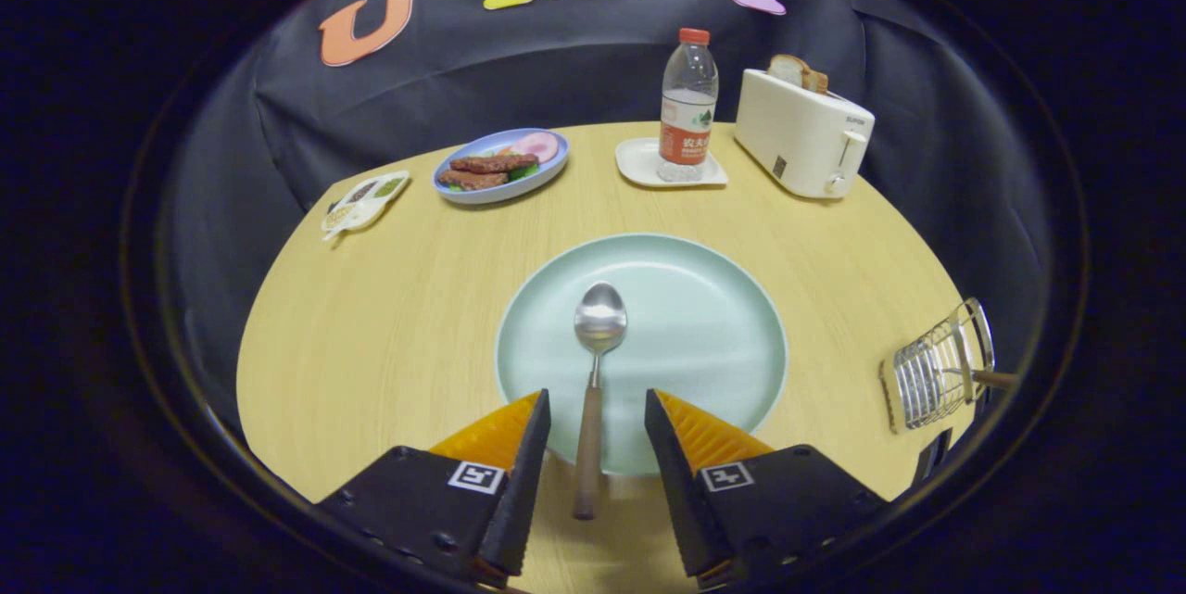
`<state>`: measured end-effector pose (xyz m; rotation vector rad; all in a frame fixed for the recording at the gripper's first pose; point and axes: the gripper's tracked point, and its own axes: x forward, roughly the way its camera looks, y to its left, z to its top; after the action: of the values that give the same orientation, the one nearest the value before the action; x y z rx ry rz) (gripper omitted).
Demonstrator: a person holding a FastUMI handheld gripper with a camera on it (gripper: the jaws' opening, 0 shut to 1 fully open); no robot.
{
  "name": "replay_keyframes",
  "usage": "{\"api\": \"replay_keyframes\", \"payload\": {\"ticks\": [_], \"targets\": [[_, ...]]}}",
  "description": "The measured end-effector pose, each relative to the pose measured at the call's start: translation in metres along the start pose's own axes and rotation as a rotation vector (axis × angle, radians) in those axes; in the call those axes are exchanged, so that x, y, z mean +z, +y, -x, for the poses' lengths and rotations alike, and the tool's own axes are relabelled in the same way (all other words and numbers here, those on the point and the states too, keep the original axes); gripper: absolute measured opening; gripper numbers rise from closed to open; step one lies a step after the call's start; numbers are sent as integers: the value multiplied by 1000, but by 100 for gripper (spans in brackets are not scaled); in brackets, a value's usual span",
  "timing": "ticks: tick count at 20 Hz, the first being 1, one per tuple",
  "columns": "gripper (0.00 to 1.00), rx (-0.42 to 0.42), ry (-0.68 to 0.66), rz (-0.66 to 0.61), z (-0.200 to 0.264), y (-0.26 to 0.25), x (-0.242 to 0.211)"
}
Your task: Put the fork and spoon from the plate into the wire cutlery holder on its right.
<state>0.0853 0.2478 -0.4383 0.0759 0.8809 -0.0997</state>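
A spoon [594,362] with a metal bowl and a brown wooden handle lies on the pale green plate [704,316], its handle reaching over the plate's near rim onto the table. My gripper [598,413] is open, with the handle lying between its two fingers and neither finger touching it. The wire cutlery holder [931,372] stands to the right of the plate near the table edge, with a brown wooden handle [993,379] sticking out of it. Whether that handle belongs to the fork I cannot tell.
Beyond the plate stand a water bottle [688,107] on a small white tray [639,163], a white toaster [801,135] with bread in it, a blue plate of food [500,165] and a small sauce dish [364,200]. The round wooden table [371,325] ends close behind them.
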Motion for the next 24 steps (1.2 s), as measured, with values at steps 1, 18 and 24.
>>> {"api": "replay_keyframes", "payload": {"ticks": [1,18,24], "targets": [[58,1,7,-3,-4,2,-2],[1,41,64,107,10,-29,-5],[1,65,52,138,48,-73,5]]}}
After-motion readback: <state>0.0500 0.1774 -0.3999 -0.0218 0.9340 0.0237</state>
